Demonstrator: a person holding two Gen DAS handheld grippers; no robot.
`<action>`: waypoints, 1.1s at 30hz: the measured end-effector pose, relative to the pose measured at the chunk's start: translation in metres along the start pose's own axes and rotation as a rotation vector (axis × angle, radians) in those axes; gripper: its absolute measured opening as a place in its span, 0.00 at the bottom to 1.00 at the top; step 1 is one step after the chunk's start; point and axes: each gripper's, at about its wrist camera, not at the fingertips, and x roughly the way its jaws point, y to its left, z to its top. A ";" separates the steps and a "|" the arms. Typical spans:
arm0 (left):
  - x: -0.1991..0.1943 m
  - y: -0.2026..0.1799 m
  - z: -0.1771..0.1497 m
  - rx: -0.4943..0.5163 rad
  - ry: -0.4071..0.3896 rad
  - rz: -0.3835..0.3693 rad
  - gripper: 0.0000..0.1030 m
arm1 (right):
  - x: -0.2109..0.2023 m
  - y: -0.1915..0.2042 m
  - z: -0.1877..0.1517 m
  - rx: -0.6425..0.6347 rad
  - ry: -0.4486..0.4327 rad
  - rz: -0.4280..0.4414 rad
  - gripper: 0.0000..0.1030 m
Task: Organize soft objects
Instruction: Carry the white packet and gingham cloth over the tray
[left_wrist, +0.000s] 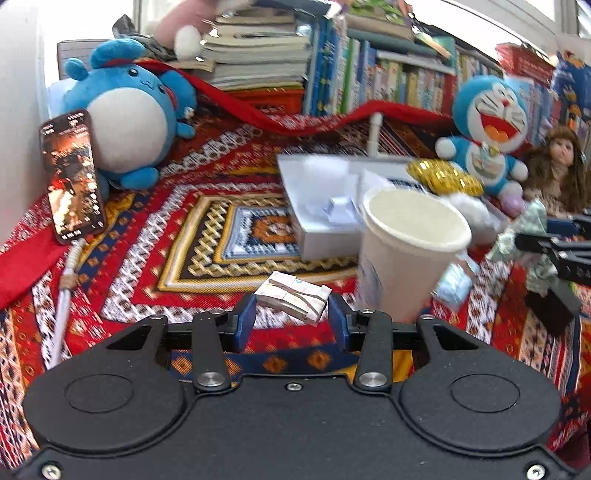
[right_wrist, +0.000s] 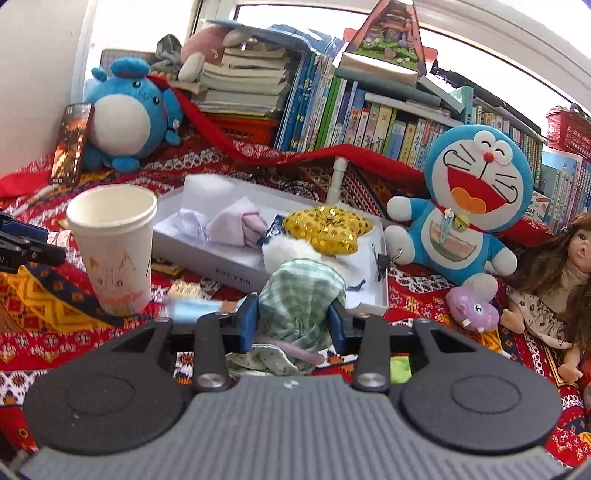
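Observation:
My left gripper (left_wrist: 291, 317) is shut on a small folded paper packet (left_wrist: 293, 297), held above the patterned red cloth (left_wrist: 177, 229). My right gripper (right_wrist: 291, 317) is shut on a green checked soft toy with a pink tail (right_wrist: 301, 302), held near the front edge of a white box (right_wrist: 221, 254). The box holds a pink cloth (right_wrist: 240, 225), a gold sequin pouch (right_wrist: 325, 229) and white fluff (right_wrist: 280, 254). In the left wrist view the right gripper (left_wrist: 554, 243) shows at the right edge with the green toy (left_wrist: 532, 236).
A white paper cup (right_wrist: 114, 247) stands left of the box, also in the left wrist view (left_wrist: 402, 254). A round blue plush (left_wrist: 129, 122), a phone (left_wrist: 72, 177), a Doraemon plush (right_wrist: 469, 199), a doll (right_wrist: 554, 273), a small purple toy (right_wrist: 472, 308) and books (right_wrist: 369, 118) surround the cloth.

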 end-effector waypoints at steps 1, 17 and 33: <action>-0.001 0.003 0.004 -0.007 -0.006 0.002 0.39 | -0.001 -0.002 0.002 0.011 -0.007 0.001 0.44; 0.006 0.007 0.056 -0.047 -0.068 -0.060 0.39 | -0.002 -0.022 0.034 0.082 -0.063 0.020 0.44; 0.060 -0.012 0.117 -0.077 0.011 -0.240 0.39 | 0.039 -0.026 0.058 0.205 -0.024 0.129 0.44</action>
